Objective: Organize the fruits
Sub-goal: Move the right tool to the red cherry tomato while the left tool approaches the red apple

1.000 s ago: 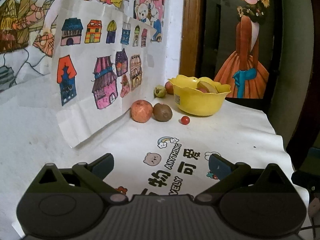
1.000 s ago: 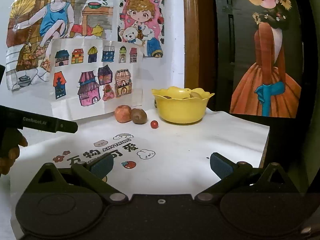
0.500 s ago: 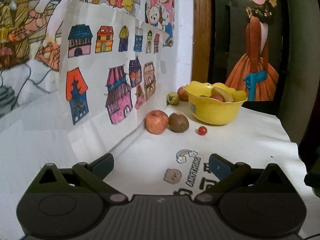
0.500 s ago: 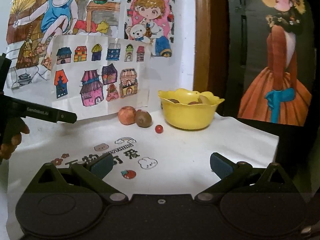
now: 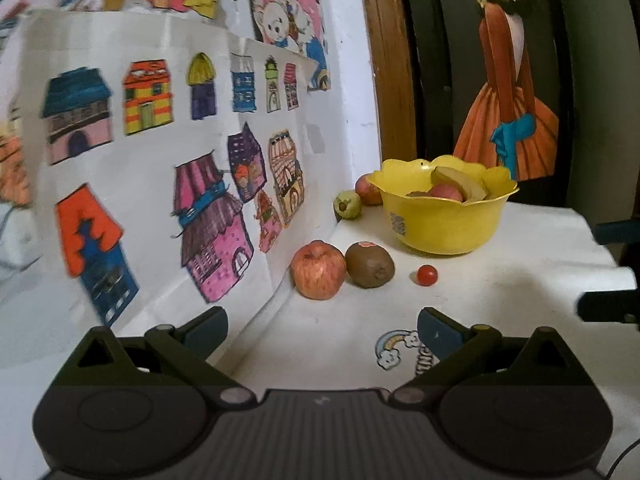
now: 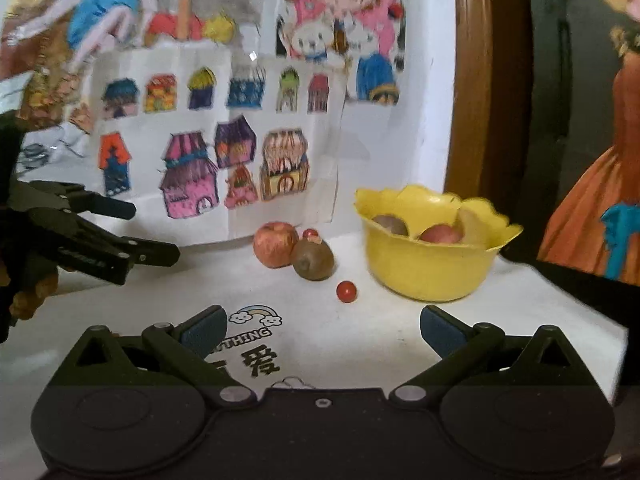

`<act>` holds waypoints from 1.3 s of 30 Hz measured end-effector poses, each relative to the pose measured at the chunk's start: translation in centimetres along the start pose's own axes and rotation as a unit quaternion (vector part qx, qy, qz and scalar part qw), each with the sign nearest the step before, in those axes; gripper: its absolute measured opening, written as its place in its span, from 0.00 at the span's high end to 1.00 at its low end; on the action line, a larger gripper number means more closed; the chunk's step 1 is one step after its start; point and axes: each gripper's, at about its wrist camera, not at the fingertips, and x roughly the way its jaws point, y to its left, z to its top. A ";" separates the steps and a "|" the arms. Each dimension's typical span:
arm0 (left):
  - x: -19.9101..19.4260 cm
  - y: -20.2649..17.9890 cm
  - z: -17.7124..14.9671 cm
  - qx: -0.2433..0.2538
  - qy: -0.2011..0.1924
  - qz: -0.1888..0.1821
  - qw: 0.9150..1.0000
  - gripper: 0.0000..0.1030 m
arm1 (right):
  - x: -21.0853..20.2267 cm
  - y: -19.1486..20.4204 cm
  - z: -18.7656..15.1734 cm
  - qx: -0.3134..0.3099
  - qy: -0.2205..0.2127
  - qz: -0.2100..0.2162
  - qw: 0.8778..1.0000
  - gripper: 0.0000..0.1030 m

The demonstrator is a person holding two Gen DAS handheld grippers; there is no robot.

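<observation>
Left wrist view shows the left gripper [image 5: 322, 326] empty with its jaws wide apart, aimed at the apple [image 5: 318, 269], which lies straight ahead on the tabletop [image 5: 500, 292] beside the leaning paper drawing [image 5: 168, 168]. A kiwi [image 5: 370, 265] touches the apple's right side, its long axis running left to right; a cherry tomato [image 5: 427, 275] sits just beyond, then the yellow bowl [image 5: 444, 220], already holding fruit. The right gripper [image 6: 322, 326], also spread and empty, faces the tomato [image 6: 346, 291]. The left seems nearer the apple; the kiwi and paper crowd it.
</observation>
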 end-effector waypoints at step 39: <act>14.0 -0.2 0.2 -0.005 0.025 -0.002 1.000 0.00 | 18.0 -2.9 1.2 0.030 0.078 0.020 0.996 0.68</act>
